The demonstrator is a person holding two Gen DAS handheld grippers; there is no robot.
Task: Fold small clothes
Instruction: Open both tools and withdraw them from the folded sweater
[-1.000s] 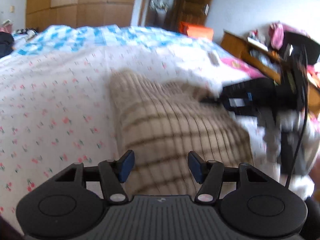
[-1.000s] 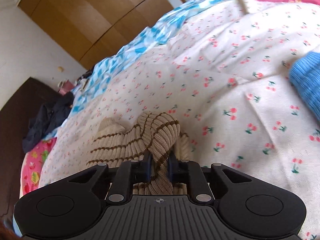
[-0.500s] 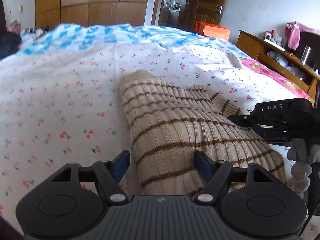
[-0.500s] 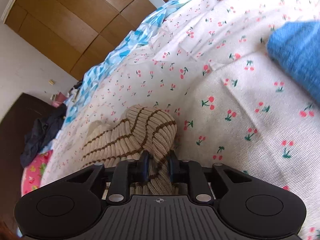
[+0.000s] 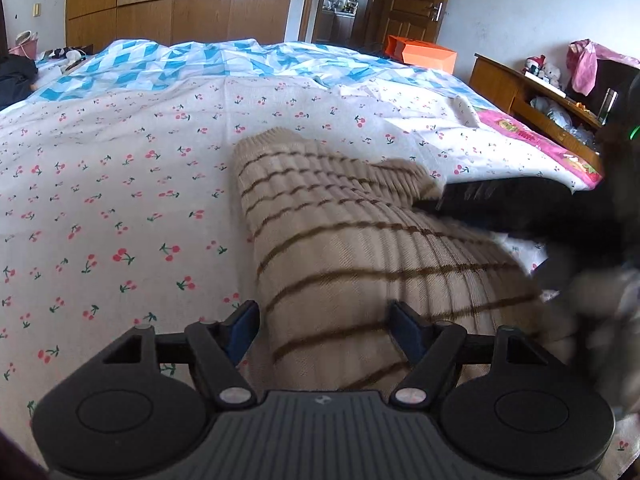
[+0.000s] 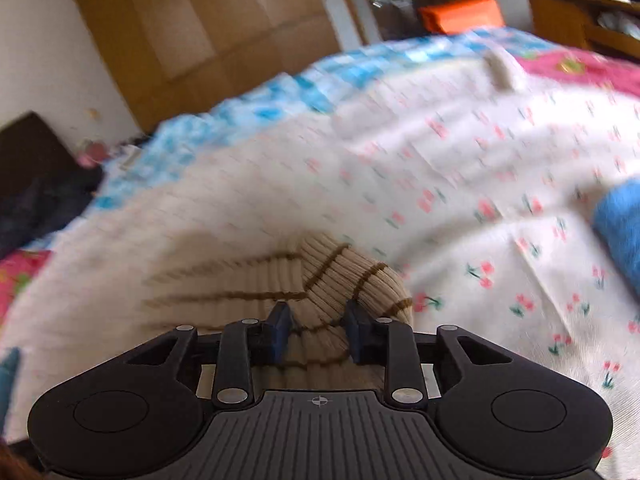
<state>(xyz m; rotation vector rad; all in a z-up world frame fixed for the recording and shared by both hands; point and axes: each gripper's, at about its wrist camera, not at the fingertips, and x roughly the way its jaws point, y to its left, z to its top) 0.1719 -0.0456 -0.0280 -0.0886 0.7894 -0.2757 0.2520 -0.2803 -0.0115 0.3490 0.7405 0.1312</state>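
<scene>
Striped beige sweater (image 5: 360, 248), ribbed with thin brown bands, lies bunched on a bed (image 5: 120, 184) covered by a white sheet printed with small red cherries. Seen from the left wrist, the left gripper (image 5: 324, 326) hangs low over the near end of the sweater with its blue-padded fingers (image 5: 242, 326) spread wide; the knit passes between and beneath them, and neither pad presses on it. At the sweater's right edge the right gripper (image 5: 500, 204) shows as a dark, blurred shape reaching in against a fold of the knit.

From the right wrist, a picture smeared by motion, the right gripper (image 6: 318, 332) has a rounded fold of the sweater (image 6: 320, 280) between its blue fingers (image 6: 280, 328). Its jaws are closing, a modest gap apart; the pads stand just beside the fold, and the blur leaves it unclear whether they bite into it.

Beyond the sweater, farther up the bed, a blue-and-white checked cover (image 5: 224, 64) lies across the sheet. A blue knitted piece (image 6: 618, 224) rests on the sheet well to the right of the sweater, and a pink patterned cloth (image 5: 536, 140) runs along the bed's right edge. Behind the bed stand a wooden wardrobe (image 5: 160, 0) and an orange box (image 5: 420, 54).
</scene>
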